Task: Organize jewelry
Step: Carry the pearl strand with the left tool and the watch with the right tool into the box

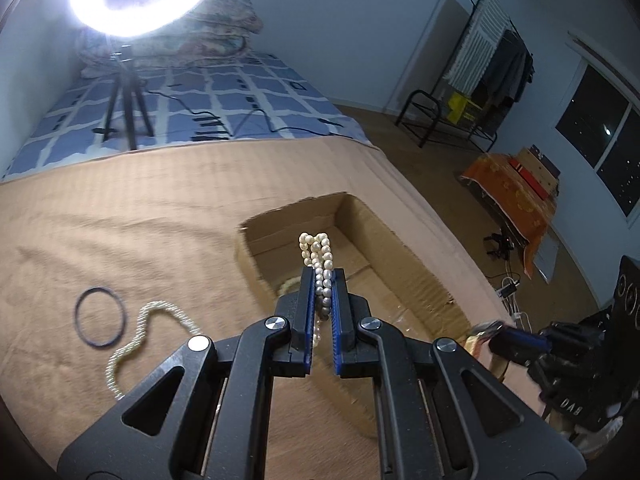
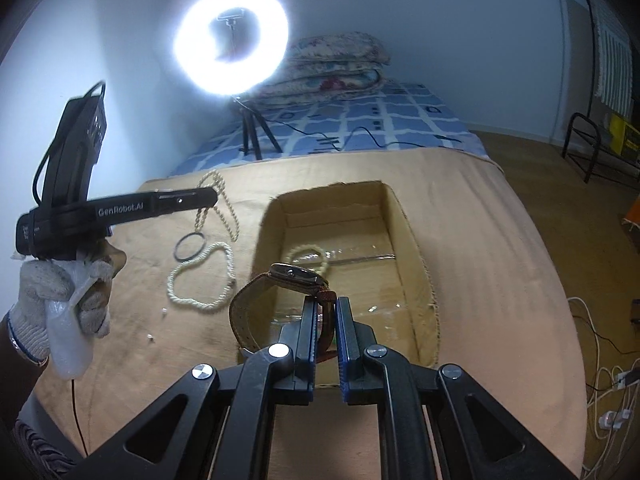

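Note:
My left gripper [image 1: 323, 274] is shut on a pearl bracelet [image 1: 318, 256], held above the near-left part of an open cardboard box [image 1: 374, 216]. My right gripper [image 2: 325, 303] is shut on the strap of a brown wristwatch [image 2: 298, 274], held over the box's [image 2: 408, 216] near end. A beaded necklace [image 2: 308, 254] lies inside the box. On the tan blanket left of the box lie a cream bead necklace [image 1: 140, 332], also in the right wrist view [image 2: 200, 276], a black ring bangle [image 1: 100, 322], also in the right wrist view [image 2: 191, 247], and another bead strand [image 2: 220, 204].
The left gripper's body and gloved hand [image 2: 60, 292] show at the left of the right wrist view. A ring light on a tripod [image 2: 232, 52] stands on the blue checked bedsheet [image 1: 200, 104] behind. The bed edge drops to the floor at right, with cables [image 2: 600, 360].

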A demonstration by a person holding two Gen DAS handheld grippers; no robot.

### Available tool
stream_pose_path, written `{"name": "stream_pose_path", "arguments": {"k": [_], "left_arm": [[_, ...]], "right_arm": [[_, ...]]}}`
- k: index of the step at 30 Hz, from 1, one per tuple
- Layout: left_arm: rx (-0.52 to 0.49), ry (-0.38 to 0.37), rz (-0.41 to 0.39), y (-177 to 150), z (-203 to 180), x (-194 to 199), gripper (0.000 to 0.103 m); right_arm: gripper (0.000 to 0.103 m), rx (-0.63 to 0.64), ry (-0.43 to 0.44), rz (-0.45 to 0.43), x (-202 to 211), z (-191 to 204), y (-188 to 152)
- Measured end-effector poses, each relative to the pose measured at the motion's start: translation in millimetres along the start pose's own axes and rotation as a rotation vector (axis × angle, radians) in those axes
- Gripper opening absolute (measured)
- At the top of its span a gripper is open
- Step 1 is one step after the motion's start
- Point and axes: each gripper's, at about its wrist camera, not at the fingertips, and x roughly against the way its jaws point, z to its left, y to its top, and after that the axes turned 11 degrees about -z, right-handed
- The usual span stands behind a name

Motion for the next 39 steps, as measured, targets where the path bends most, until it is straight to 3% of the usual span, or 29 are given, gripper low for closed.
{"name": "stream_pose_path", "arguments": {"k": [23, 39], "left_arm": [[-0.058, -0.02, 0.115, -14, -71, -100, 0.005], [-0.102, 0.006, 0.129, -19, -84, -122, 0.005]], "right_arm": [[0.006, -0.016, -0.098, 0.072, -23, -33, -19], [0.006, -0.016, -0.119, 0.099, -33, -41, -24]]}}
